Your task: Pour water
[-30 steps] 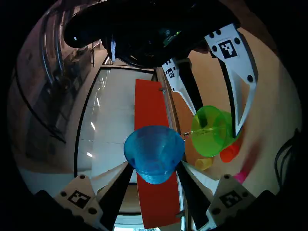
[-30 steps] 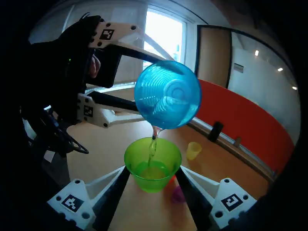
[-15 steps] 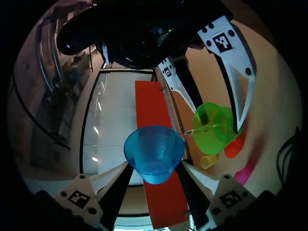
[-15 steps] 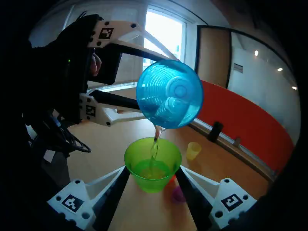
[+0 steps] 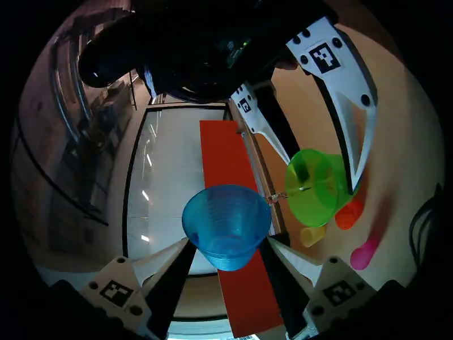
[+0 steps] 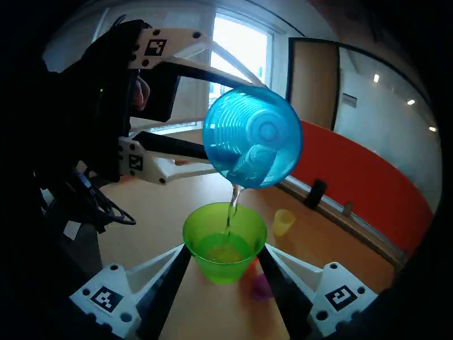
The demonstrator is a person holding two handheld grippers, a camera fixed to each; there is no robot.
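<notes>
Pour nearly done: blue cup tipped steeper, stream thinning
Left gripper (image 5: 227,245) fingers are clamped on the blue cup (image 6: 252,144) low on its wall, mouth tilted down above the green cup (image 6: 225,246), which is pinched between the right gripper (image 6: 225,254) fingers. Versus a second ago the blue cup is rolled a bit further and sits slightly higher over the right fingertips; water inside it is down to a small pocket at the lip. The stream (image 6: 232,207) is thinner and lands inside the green rim, no spill seen. My read: little left, hold the tilt until it drips out
</notes>
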